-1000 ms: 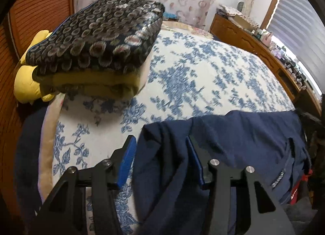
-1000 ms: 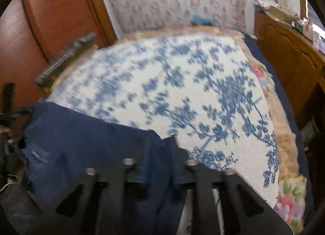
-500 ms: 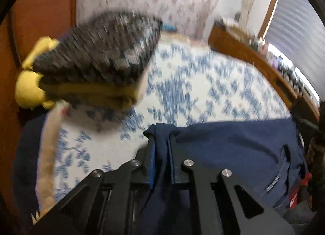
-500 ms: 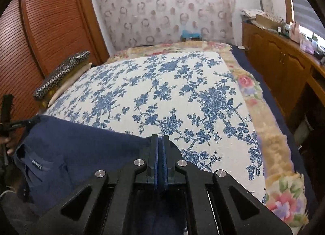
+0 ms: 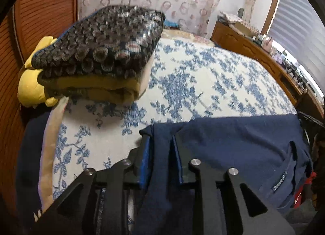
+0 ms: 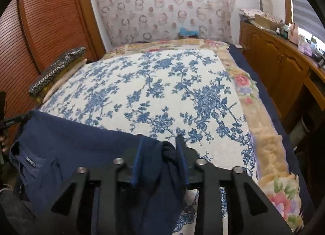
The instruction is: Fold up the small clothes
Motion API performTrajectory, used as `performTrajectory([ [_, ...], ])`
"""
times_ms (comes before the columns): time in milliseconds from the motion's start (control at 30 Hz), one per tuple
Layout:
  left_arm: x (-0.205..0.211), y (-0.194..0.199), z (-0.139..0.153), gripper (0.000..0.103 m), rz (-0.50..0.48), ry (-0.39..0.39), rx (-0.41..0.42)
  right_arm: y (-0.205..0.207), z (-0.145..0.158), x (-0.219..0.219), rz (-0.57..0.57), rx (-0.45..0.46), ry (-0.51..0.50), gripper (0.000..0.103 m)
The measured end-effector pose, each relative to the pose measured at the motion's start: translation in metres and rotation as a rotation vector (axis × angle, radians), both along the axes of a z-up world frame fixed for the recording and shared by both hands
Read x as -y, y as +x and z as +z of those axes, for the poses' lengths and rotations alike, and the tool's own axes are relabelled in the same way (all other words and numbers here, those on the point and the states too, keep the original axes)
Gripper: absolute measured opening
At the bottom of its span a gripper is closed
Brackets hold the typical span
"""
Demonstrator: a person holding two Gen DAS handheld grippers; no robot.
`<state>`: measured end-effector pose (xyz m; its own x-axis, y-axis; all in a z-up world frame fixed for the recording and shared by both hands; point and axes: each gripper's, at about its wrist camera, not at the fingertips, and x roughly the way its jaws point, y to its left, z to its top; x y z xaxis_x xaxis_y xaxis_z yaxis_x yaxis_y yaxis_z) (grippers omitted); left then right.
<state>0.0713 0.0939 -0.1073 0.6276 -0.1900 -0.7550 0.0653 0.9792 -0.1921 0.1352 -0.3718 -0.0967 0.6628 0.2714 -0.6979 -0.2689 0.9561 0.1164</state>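
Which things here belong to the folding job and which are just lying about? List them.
Job:
navy shirt
left tool, fabric between its fingers
right tool, fabric between its fingers
bedspread, the work surface

Lying about:
folded blankets
yellow plush
wooden cabinet
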Motion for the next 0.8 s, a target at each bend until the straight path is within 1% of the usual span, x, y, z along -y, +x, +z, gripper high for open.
performTrajectory([
  [33, -0.001, 0.0, -0.002, 0.025, 0.0, -0.002, -0.001, 0.001, -0.002, 0.0, 0.008, -0.009, 0.002, 0.037],
  [67, -0.001, 0.0, -0.002, 0.026, 0.002, -0.004, 0.0, 0.002, -0.005, -0.002, 0.018, -0.021, -0.001, 0.045],
  [100, -0.001, 0.0, -0.003, 0.027, 0.002, -0.006, -0.002, 0.002, -0.007, -0.004, 0.031, -0.035, -0.009, 0.048],
  [200, 0.0, 0.001, -0.003, 0.029, -0.006, 0.002, -0.005, 0.001, -0.015, -0.01, 0.053, -0.056, -0.039, 0.053],
  [333, 0.007, 0.003, -0.003, 0.032, -0.025, 0.05, -0.007, -0.002, -0.018, -0.013, 0.058, -0.053, -0.06, 0.055],
  [367, 0.008, 0.003, -0.003, 0.032, -0.03, 0.062, -0.007, -0.004, -0.019, -0.015, 0.059, -0.049, -0.067, 0.055],
  [400, 0.011, 0.002, -0.003, 0.027, -0.041, 0.071, -0.003, -0.004, -0.019, -0.016, 0.062, -0.048, -0.074, 0.055],
  [433, 0.012, 0.001, -0.003, 0.016, -0.057, 0.061, 0.001, -0.004, -0.019, -0.017, 0.066, -0.047, -0.081, 0.053],
  [467, 0.013, 0.0, -0.003, 0.013, -0.062, 0.056, 0.008, -0.004, -0.019, -0.018, 0.072, -0.048, -0.084, 0.038],
  [533, 0.014, -0.004, 0.0, 0.008, -0.057, 0.058, 0.025, -0.004, -0.018, -0.017, 0.109, -0.068, -0.053, 0.013],
  [567, 0.014, -0.008, 0.004, 0.007, -0.054, 0.048, 0.044, -0.005, -0.018, -0.018, 0.114, -0.068, -0.053, 0.009],
  [633, 0.011, -0.022, 0.021, 0.007, -0.049, 0.014, 0.106, -0.012, -0.015, -0.019, 0.127, -0.053, -0.044, 0.007],
  [700, 0.008, -0.039, 0.042, 0.007, -0.048, -0.04, 0.169, -0.025, -0.004, -0.019, 0.136, -0.019, -0.008, 0.007],
  [733, 0.006, -0.049, 0.054, 0.007, -0.047, -0.068, 0.201, -0.032, 0.004, -0.019, 0.137, 0.004, 0.006, 0.007],
  [800, 0.005, -0.07, 0.081, 0.007, -0.057, -0.092, 0.262, -0.049, 0.027, -0.019, 0.144, 0.055, 0.044, 0.007],
])
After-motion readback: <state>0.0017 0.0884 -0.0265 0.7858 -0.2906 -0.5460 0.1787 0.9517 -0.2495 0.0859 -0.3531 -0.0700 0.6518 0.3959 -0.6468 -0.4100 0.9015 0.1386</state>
